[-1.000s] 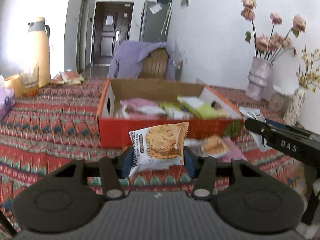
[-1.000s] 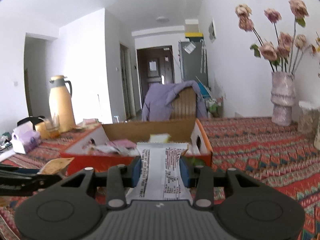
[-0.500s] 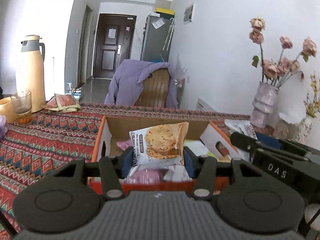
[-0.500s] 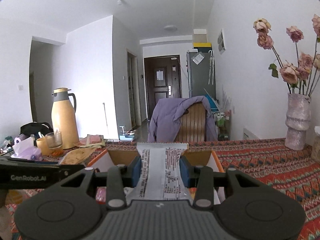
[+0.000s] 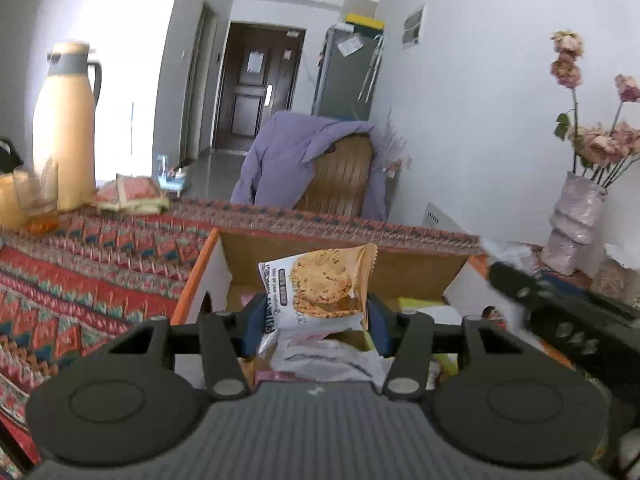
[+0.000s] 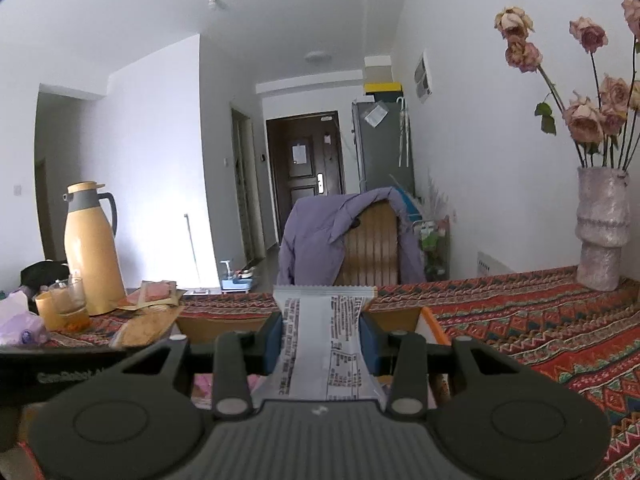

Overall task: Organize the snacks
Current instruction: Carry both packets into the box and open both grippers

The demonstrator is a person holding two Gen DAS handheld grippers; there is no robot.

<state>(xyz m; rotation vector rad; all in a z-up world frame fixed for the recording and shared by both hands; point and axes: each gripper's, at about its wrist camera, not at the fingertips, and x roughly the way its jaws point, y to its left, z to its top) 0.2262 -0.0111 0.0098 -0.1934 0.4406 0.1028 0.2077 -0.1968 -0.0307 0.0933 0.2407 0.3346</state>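
Observation:
My left gripper (image 5: pixel 316 320) is shut on a cookie packet (image 5: pixel 320 286) and holds it over the open orange cardboard box (image 5: pixel 200 264), which has several snack packets inside. My right gripper (image 6: pixel 322 342) is shut on a white snack bar wrapper (image 6: pixel 324 340) above the same box (image 6: pixel 430 322). The right gripper also shows in the left wrist view (image 5: pixel 560 304), blurred, at the box's right side. The left gripper's arm shows in the right wrist view (image 6: pixel 60 372) at the lower left.
A yellow thermos (image 5: pixel 66 128), a glass (image 5: pixel 36 196) and a flat packet (image 5: pixel 132 196) stand at the table's far left. A vase of dried roses (image 6: pixel 602 232) stands at the far right. A chair with a purple jacket (image 5: pixel 320 164) is behind the patterned table.
Both grippers have moved forward and up over the box with their packets still held. The box now lies right below them.

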